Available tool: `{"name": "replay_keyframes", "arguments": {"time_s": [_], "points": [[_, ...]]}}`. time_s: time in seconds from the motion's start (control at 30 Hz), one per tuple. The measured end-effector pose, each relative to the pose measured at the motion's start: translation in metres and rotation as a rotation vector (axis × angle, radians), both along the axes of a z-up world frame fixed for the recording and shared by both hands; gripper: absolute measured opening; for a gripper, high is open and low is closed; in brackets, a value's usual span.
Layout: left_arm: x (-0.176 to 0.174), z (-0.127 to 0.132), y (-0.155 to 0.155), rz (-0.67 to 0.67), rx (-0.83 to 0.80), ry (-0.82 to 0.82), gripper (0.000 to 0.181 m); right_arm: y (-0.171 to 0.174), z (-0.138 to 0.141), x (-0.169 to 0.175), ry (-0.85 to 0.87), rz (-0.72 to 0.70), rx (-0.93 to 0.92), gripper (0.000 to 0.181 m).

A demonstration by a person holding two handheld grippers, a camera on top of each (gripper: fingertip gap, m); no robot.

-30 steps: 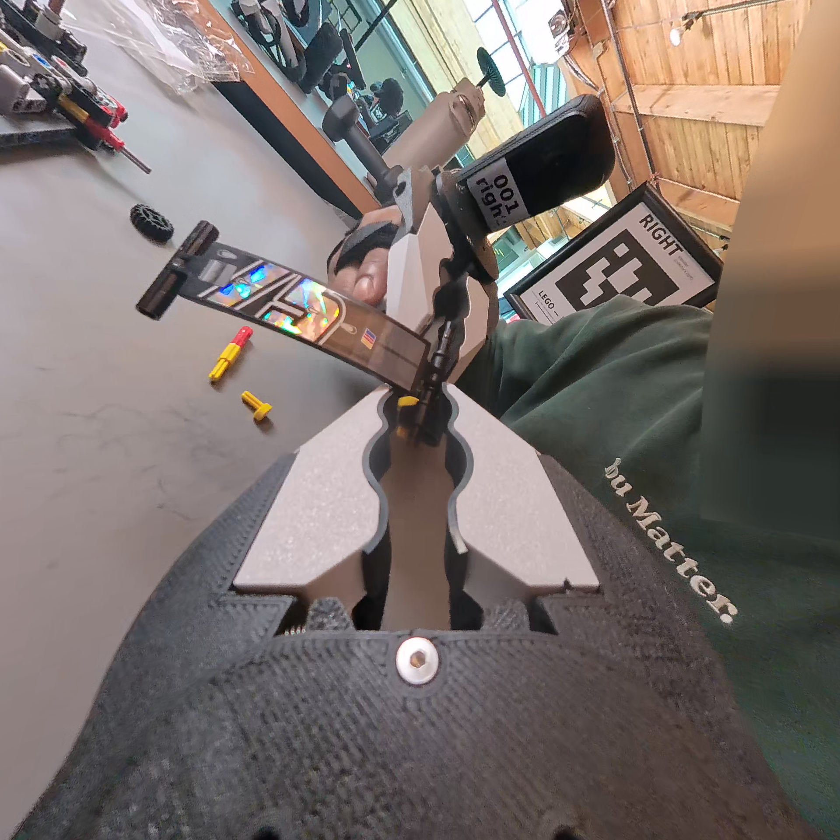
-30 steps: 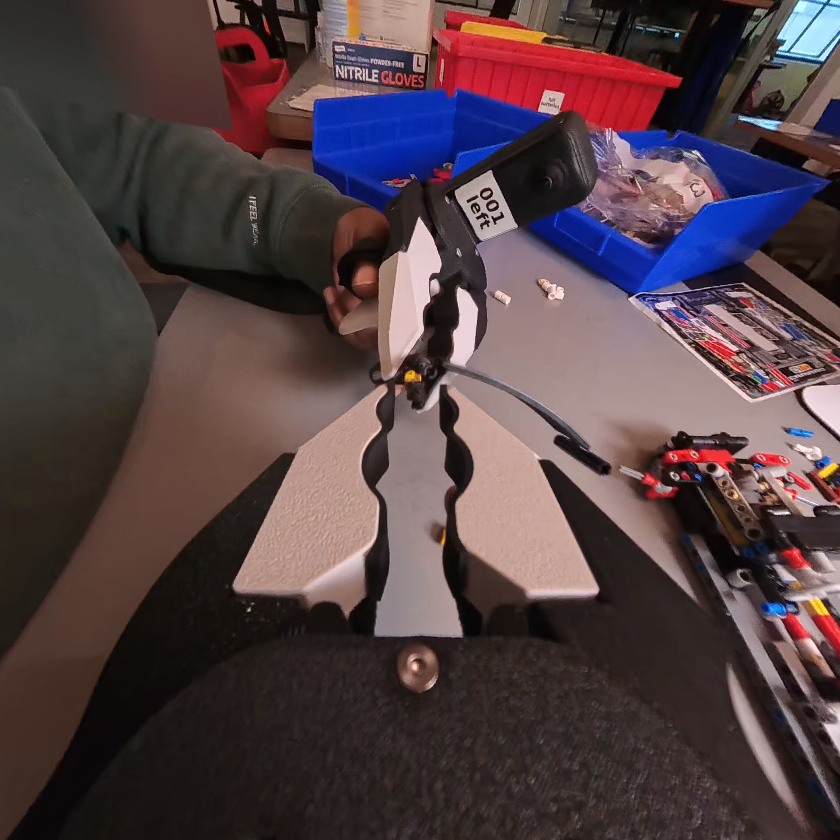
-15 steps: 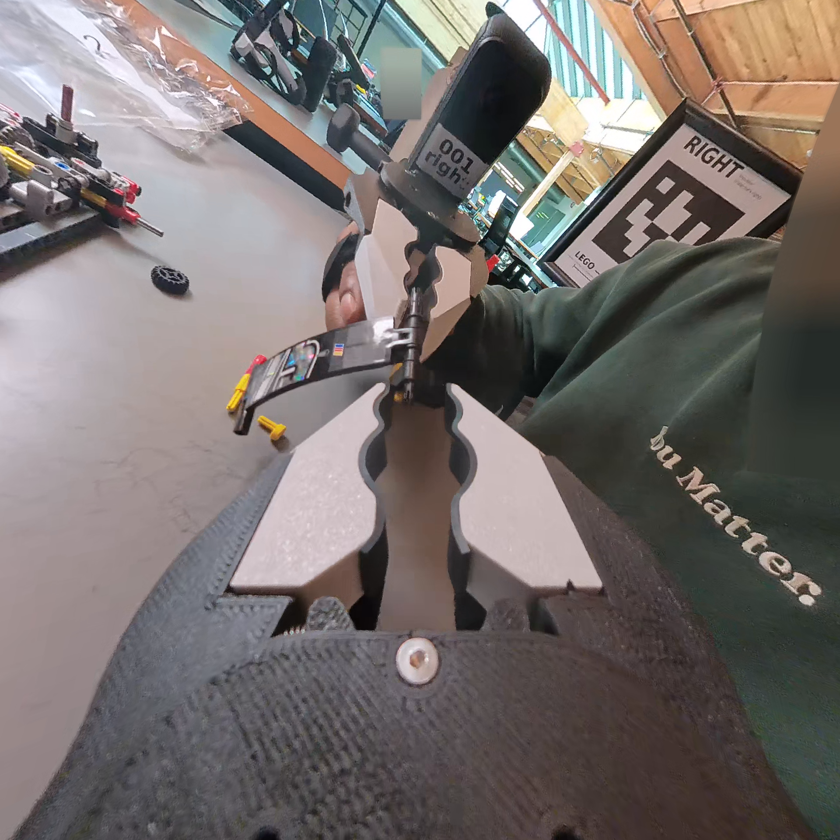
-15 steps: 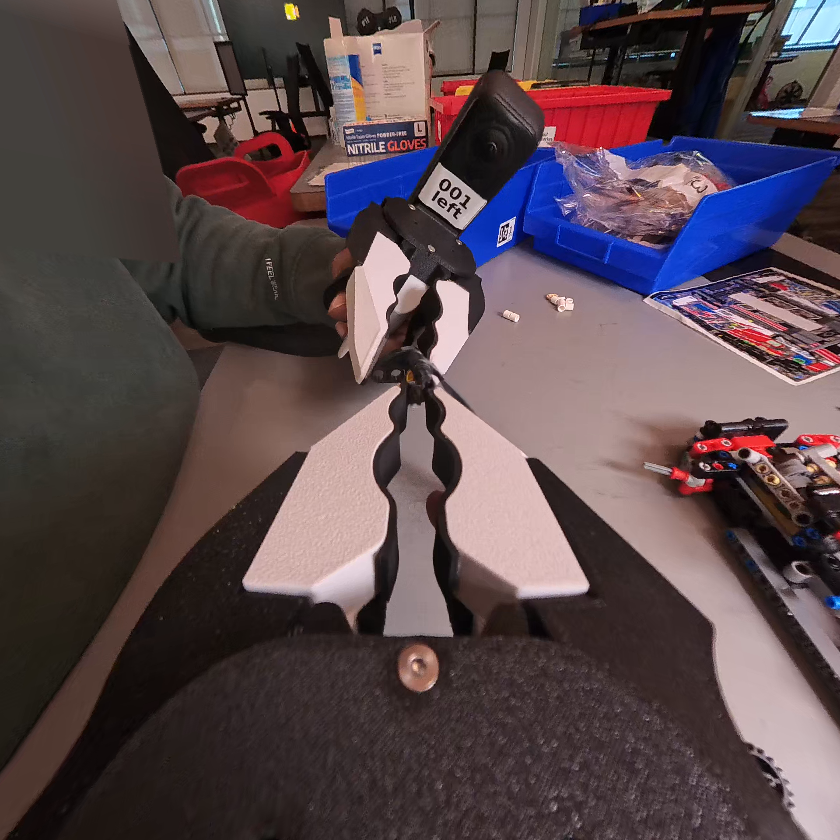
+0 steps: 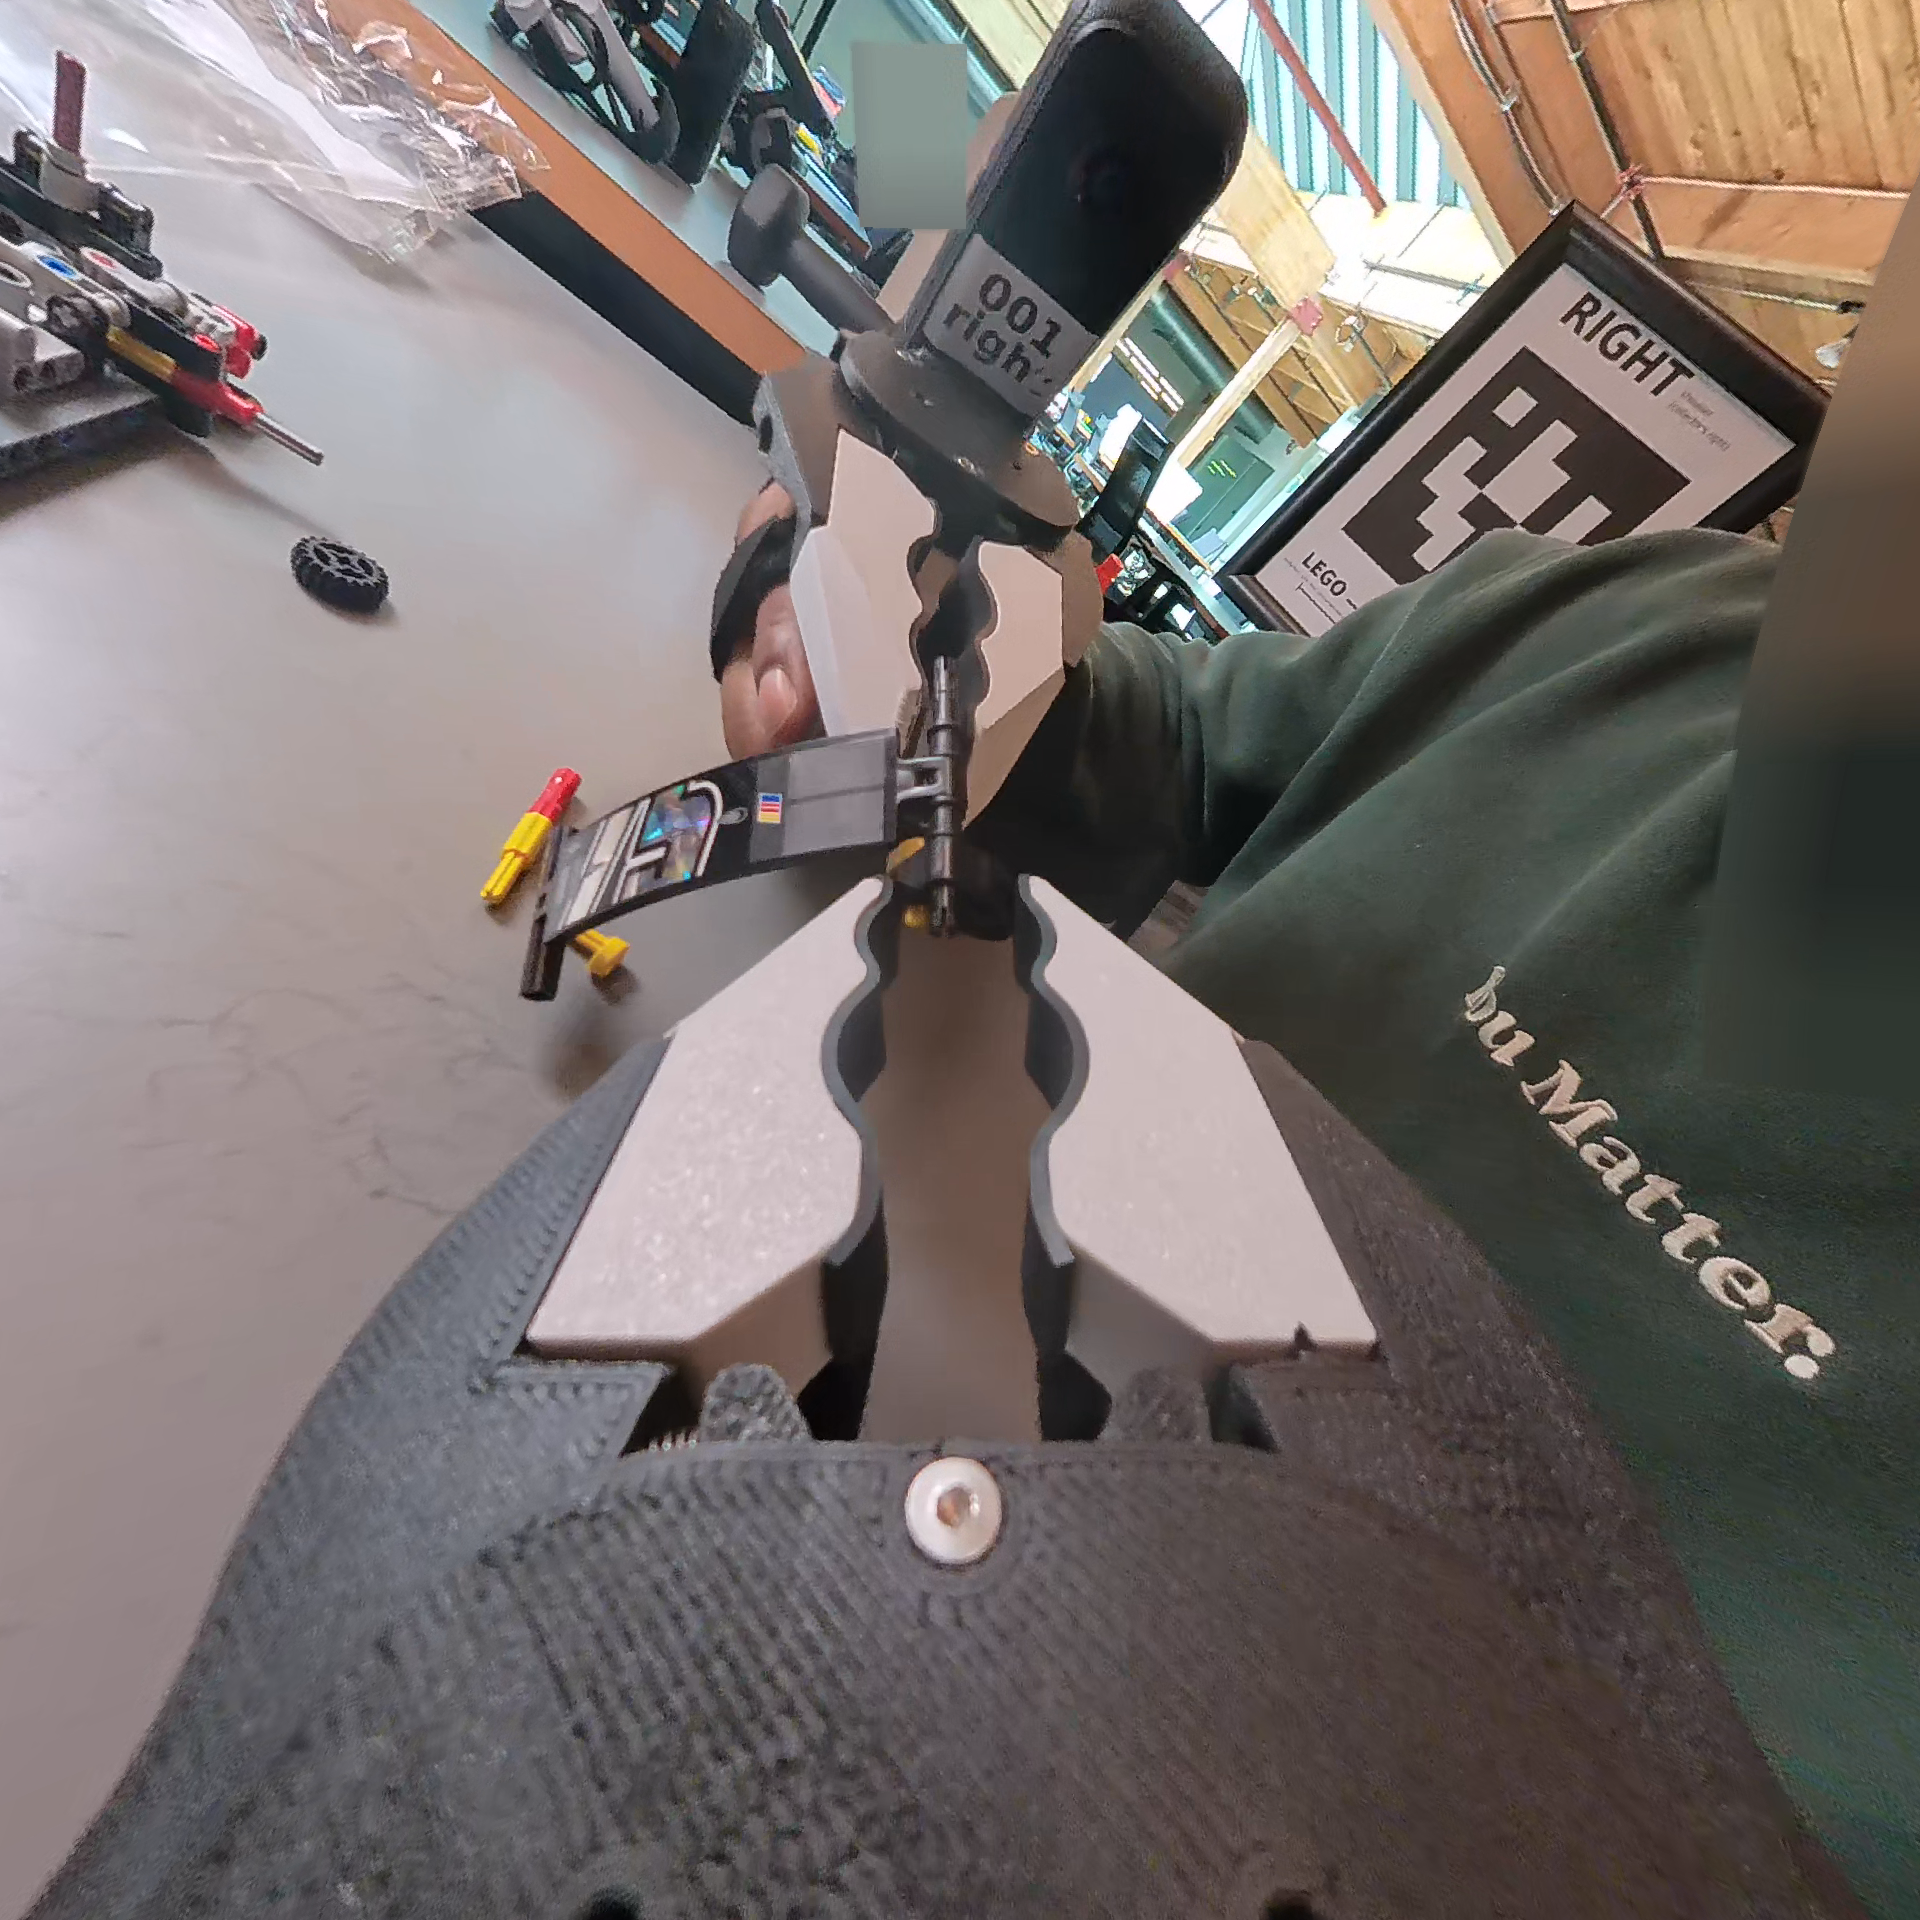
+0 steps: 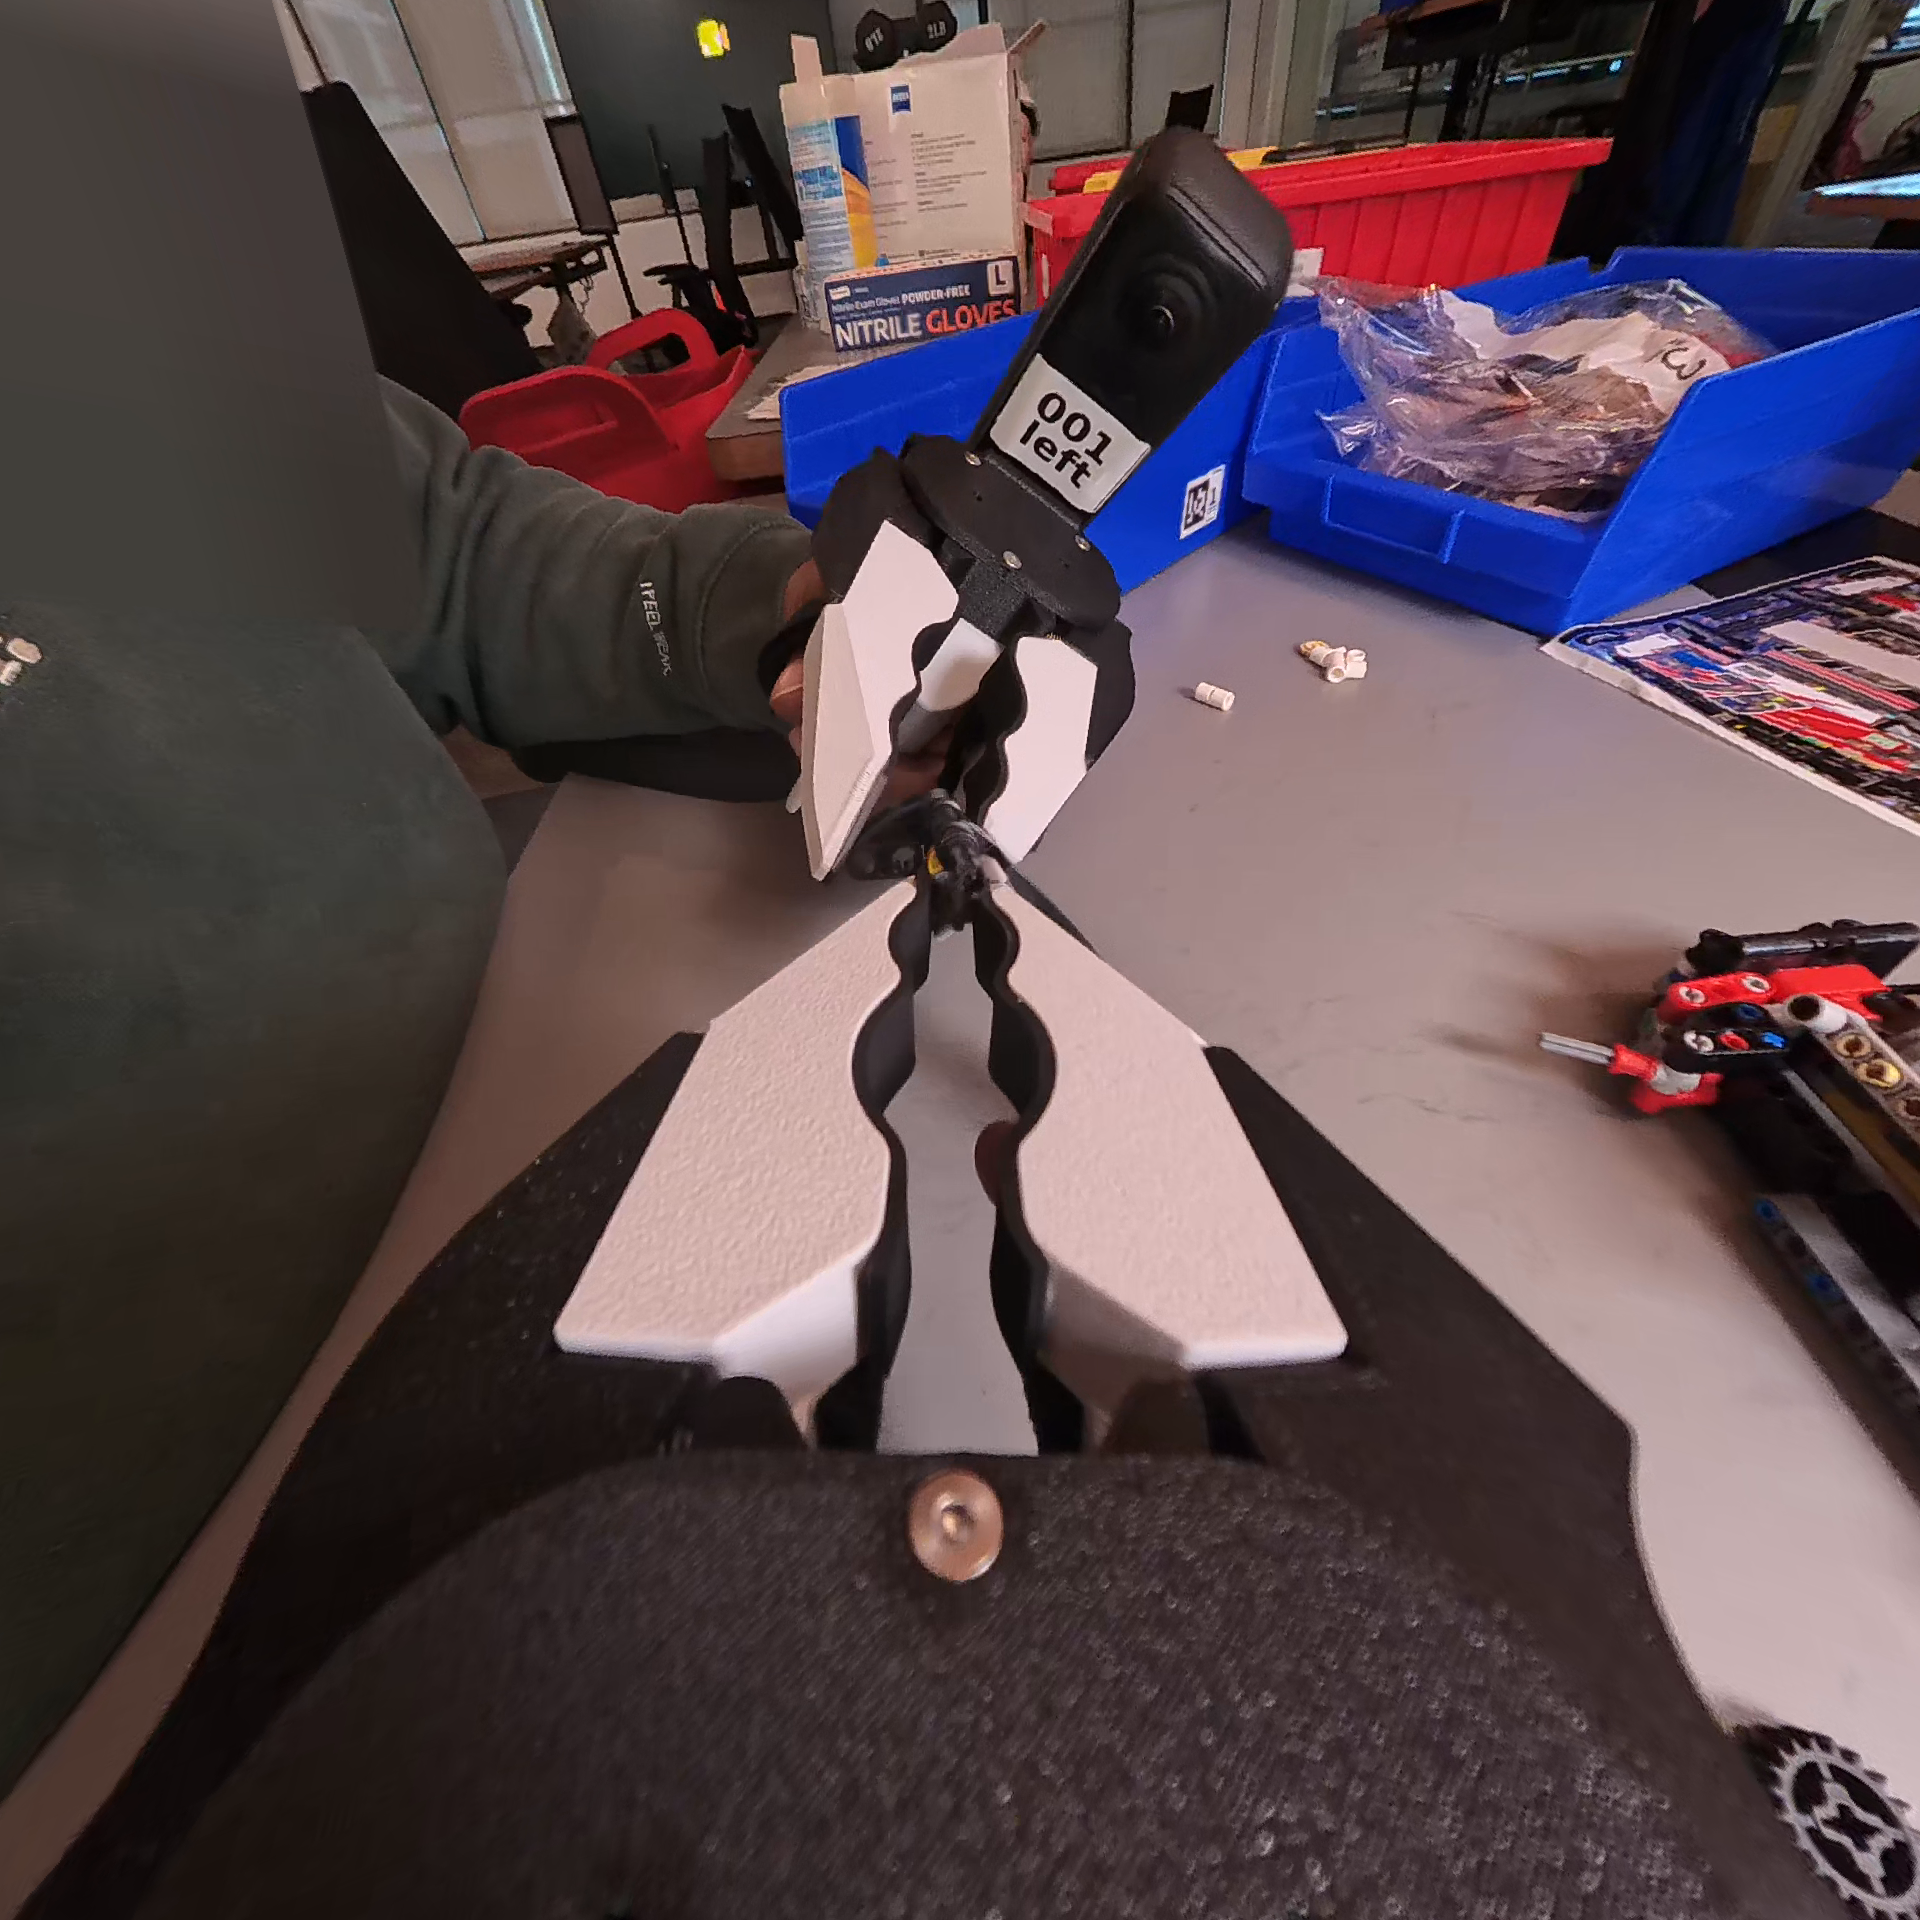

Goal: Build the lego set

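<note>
Evidently the piece in play is a long, thin black panel [image 5: 727, 842] with a shiny sticker, ending in a black pin-and-hinge bar [image 5: 940, 790] that carries a small yellow peg [image 5: 914, 914]. It looks light and somewhat flexible, bowing along its length, so the stiff hinge bar is the sensible place to hold; the flat strip would likely bend or slip.

The right tongs [image 5: 940, 717] are clamped on the hinge bar from above, the panel sticking out sideways from them over the tabletop [image 5: 260, 1039]. The left tongs [image 5: 945, 894] meet the bar's lower end tip to tip; their jaws stand narrowly apart around the yellow peg, and whether they pinch it cannot be told. Both tools are held nose to nose above the tabletop, the half-built model [image 6: 1787, 1039] well away from the bar.
</note>
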State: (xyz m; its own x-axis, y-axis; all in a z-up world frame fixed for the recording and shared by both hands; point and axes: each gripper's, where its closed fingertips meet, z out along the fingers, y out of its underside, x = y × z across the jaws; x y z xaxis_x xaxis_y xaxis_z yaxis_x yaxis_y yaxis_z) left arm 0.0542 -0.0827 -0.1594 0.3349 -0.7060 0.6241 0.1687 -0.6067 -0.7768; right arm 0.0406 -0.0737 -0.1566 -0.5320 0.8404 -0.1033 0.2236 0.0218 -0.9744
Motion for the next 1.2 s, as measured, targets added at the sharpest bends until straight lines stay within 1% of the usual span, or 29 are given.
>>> {"name": "replay_keyframes", "arguments": {"time_s": [0.3,0.47,0.5,0.53,0.63,0.73,0.83,1.0,1.1,1.2], "points": [[-0.001,0.005,0.006,0.051,0.037,-0.038,0.02,0.005,0.002,0.0,0.002,-0.013,-0.039,0.004],[-0.007,0.009,0.012,0.092,0.027,-0.084,0.024,0.006,-0.001,-0.001,-0.067,-0.013,-0.125,0.004],[-0.009,0.009,0.013,0.1,0.015,-0.092,0.024,0.006,-0.004,-0.002,-0.078,-0.017,-0.13,0.004],[-0.009,0.007,0.013,0.098,0.005,-0.092,0.018,0.005,-0.005,-0.002,-0.084,-0.009,-0.137,0.003],[-0.008,0.004,0.013,0.095,-0.01,-0.079,0.017,0.004,-0.009,-0.002,-0.093,-0.007,-0.133,0.003],[-0.008,0.003,0.013,0.098,-0.014,-0.081,0.018,0.005,-0.008,-0.002,-0.094,-0.009,-0.147,0.004],[-0.009,0.001,0.013,0.091,-0.026,-0.082,0.023,0.005,-0.011,-0.003,-0.101,-0.009,-0.155,0.003],[-0.004,-0.002,0.008,0.054,0.008,-0.031,0.03,0.005,-0.012,-0.002,-0.1,-0.002,-0.15,0.004],[-0.004,-0.006,0.009,0.073,0.033,0.021,0.022,0.004,-0.013,-0.002,-0.106,0.003,-0.147,0.004],[-0.002,-0.008,0.009,0.074,0.043,0.038,0.022,0.004,-0.015,-0.001,-0.109,0.012,-0.144,0.004]]}}
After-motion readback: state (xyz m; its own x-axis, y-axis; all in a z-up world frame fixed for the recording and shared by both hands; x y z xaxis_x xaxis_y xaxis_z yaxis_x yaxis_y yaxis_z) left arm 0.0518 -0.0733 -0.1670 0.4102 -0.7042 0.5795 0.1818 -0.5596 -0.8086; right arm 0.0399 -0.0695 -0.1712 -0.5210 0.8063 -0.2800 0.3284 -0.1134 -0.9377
